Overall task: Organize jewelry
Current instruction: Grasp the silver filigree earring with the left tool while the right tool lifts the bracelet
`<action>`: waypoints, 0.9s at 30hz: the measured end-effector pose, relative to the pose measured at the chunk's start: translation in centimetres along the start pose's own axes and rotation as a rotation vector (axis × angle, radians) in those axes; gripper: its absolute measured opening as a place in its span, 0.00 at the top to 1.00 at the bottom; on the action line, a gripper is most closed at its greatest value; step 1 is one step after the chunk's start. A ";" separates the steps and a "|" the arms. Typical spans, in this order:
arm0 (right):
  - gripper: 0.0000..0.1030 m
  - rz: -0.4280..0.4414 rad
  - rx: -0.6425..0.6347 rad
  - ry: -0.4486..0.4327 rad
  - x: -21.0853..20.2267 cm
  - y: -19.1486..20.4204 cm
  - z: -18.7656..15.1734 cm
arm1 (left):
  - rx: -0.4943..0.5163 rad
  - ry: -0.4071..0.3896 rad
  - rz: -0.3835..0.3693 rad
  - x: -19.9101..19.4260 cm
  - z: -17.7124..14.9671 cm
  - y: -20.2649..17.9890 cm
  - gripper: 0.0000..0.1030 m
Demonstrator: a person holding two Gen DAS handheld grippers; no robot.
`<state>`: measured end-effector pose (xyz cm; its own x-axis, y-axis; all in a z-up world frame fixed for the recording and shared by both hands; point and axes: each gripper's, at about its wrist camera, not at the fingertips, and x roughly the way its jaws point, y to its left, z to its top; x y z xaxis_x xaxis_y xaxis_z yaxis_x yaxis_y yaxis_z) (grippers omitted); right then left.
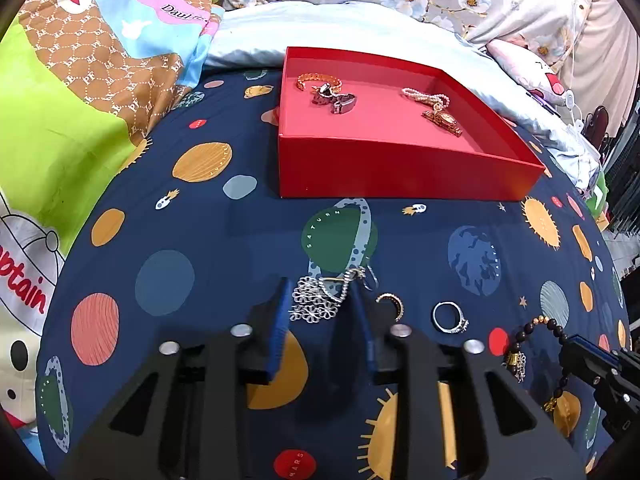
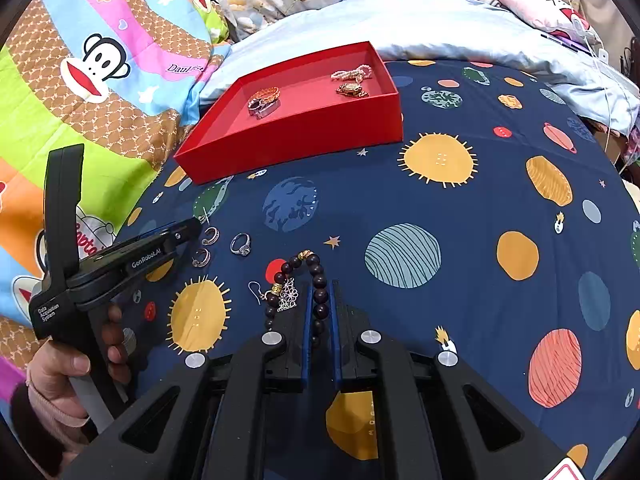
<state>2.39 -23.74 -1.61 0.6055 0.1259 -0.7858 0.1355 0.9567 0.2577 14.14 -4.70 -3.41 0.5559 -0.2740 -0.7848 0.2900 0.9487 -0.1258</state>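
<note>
A red tray (image 1: 400,172) (image 2: 296,144) on the space-print bedsheet holds an orange bracelet (image 1: 318,80), a dark clasp piece (image 1: 340,102), a pearl bracelet (image 1: 426,96) and a gold watch (image 1: 442,120). My left gripper (image 1: 320,304) is open, its fingers either side of a silver flower earring (image 1: 316,300) on the sheet. My right gripper (image 2: 321,304) is shut on a dark bead bracelet (image 2: 316,276) lying on the sheet; it also shows in the left wrist view (image 1: 540,336). A stone ring (image 1: 450,317) (image 2: 241,244) and a hoop ring (image 1: 394,304) lie between the grippers.
Two small rings (image 2: 206,246) lie by the left gripper's tip (image 2: 188,232). A second silver flower earring (image 2: 280,294) lies left of the bead bracelet. A cartoon quilt (image 1: 80,120) bounds the left, and a pale blue pillow (image 1: 360,28) lies behind the tray.
</note>
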 end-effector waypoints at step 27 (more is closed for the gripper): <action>0.93 -0.012 0.016 0.001 -0.8 -1.0 -0.4 | -0.028 -0.001 -0.021 -0.9 -0.7 0.6 0.65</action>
<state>1.46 -24.68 -1.47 0.6027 0.1150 -0.7896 0.1554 0.9537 0.2575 13.29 -3.79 -3.17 0.5505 -0.2941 -0.7813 0.2799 0.9467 -0.1591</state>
